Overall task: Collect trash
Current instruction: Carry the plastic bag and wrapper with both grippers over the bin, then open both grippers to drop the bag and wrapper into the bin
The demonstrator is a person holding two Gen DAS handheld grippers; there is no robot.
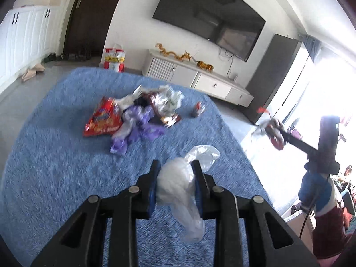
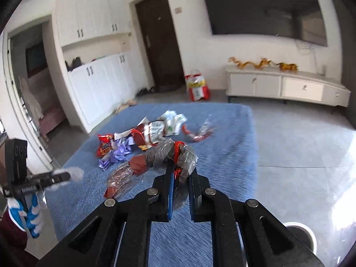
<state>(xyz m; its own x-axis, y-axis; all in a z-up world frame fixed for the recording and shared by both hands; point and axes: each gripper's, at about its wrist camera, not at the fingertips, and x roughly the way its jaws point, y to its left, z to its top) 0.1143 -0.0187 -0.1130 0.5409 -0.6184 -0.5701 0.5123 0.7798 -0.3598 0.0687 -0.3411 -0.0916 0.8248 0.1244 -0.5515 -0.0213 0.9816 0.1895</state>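
My left gripper (image 1: pixel 175 169) is shut on a crumpled clear plastic bag (image 1: pixel 178 184), held above the blue rug (image 1: pixel 55 166). My right gripper (image 2: pixel 181 171) is shut on a clear and dark red wrapper (image 2: pixel 142 166) with a red string, also held above the rug (image 2: pixel 222 155). The right gripper shows at the right of the left wrist view (image 1: pixel 276 133); the left gripper shows at the left of the right wrist view (image 2: pixel 64 176). A pile of trash lies on the rug: an orange snack bag (image 1: pixel 101 120), purple wrappers (image 1: pixel 138 129), white and silver wrappers (image 1: pixel 164 100). A small red wrapper (image 1: pixel 198 110) lies apart.
A white TV cabinet (image 2: pixel 284 84) stands under a wall TV (image 1: pixel 211 15). A red and yellow bag (image 2: pixel 197 86) stands on the floor by the dark door. A round white bin rim (image 2: pixel 300 231) is at the lower right. White cupboards (image 2: pixel 100 89) line the left wall.
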